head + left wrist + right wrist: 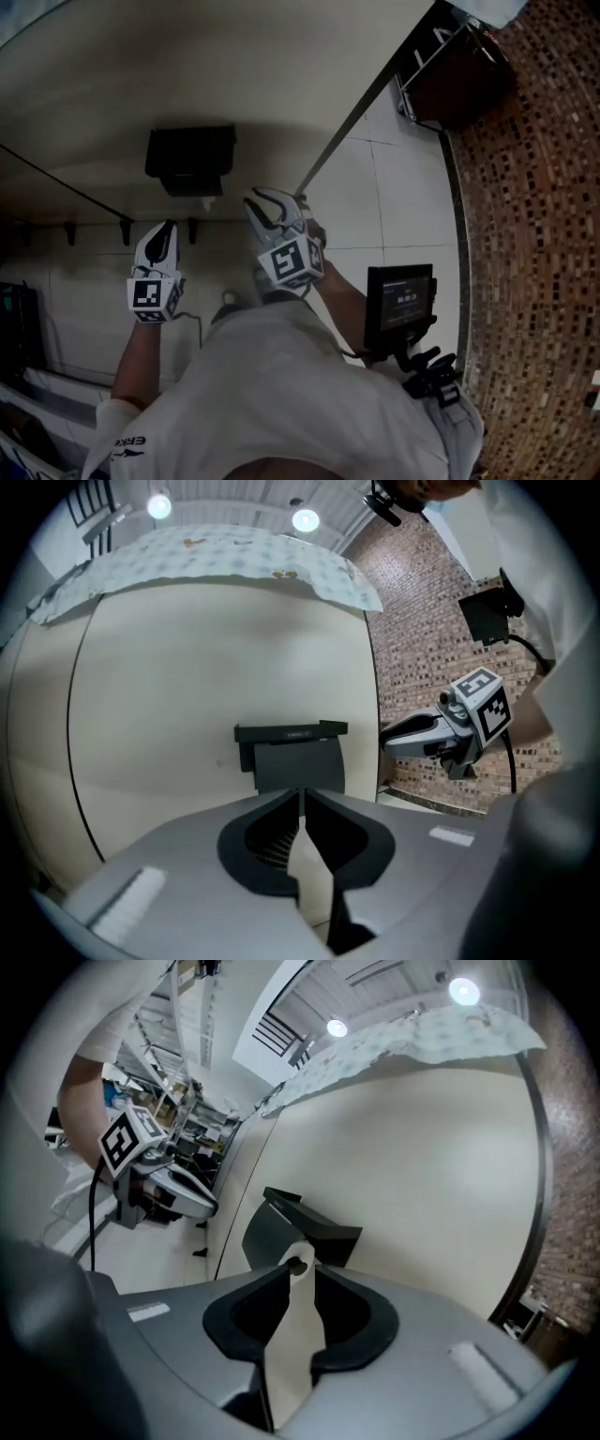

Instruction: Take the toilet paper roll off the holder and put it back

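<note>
Nearest to us, a white shirt (281,394) fills the bottom of the head view, with both arms raised ahead. Each hand carries a tool of smooth grey plastic that bears a cube of black-and-white square markers.

The left gripper (303,797) has its jaws all but closed. Two black ribbed pads curve in from a rounded hollow and leave only a hairline slit at the tips, with nothing in it. The right gripper (302,1271) has its jaws a little apart, a narrow gap between the same curved black pads, and it too holds nothing. The two grippers are side by side, near each other, both pointing at the wall. Right of the shirt, a small dark screen (400,300) sits on a black clamp.

Beyond the jaws, the holder (292,752) is fixed to the wall. It is matt black and boxy, with a flat lid on top and a plain flap hanging in front. The roll (298,1266) is on the holder, under the lid. In the right gripper view we see its end, a white round face with a small dark core hole, in line with the jaw gap and beyond the tips.

Behind it, the wall (187,686) is smooth and cream. A pale patterned cloth (216,550) lies along its top. To the right is a surface of small brown mosaic (422,639), and pale square tiles (394,187) run beside it.
</note>
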{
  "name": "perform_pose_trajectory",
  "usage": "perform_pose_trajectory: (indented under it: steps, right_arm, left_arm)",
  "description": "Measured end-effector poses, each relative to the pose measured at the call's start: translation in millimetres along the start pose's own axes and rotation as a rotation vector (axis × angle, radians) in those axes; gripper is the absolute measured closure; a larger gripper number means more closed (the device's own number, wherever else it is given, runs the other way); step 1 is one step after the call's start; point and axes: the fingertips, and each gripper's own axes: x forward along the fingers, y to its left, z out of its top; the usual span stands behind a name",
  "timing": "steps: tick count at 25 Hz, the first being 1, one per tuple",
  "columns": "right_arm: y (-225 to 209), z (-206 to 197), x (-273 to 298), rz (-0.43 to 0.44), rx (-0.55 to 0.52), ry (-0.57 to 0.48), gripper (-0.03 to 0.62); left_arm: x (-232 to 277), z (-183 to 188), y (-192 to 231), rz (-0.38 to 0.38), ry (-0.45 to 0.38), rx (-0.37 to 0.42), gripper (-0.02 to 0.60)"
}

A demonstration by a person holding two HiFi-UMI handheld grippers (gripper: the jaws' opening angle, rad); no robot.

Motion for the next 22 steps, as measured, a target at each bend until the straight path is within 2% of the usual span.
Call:
perform_pose_trajectory:
  steps: [4,10,13,16,19,22]
  right_arm:
    - [-2,16,-13,-0.023,0.089,-0.026,0.543]
    - [6,36,-34,0.034,0.185,-0.127,0.579]
    - [13,43,-52,0.082,0.248,-0.184,0.58]
    - [19,41,-82,0.133,0.251,-0.212,0.58]
    - [19,30,-121,0.169,0.259,-0.241,0.58]
    - [15,13,-162,0.186,0.273,-0.26,0.58]
  left_arm:
    - [-10,12,-16,0.004,-0.04,-0.013,0.578]
    - [-33,27,-45,0.039,-0.066,-0.015,0.578]
    - [-51,35,-57,0.091,-0.078,-0.015,0.578]
    - [-70,40,-77,0.16,-0.09,-0.036,0.579]
    - [-89,39,-111,0.225,-0.095,-0.061,0.578]
    - [-105,41,-157,0.255,-0.116,-0.062,0.58]
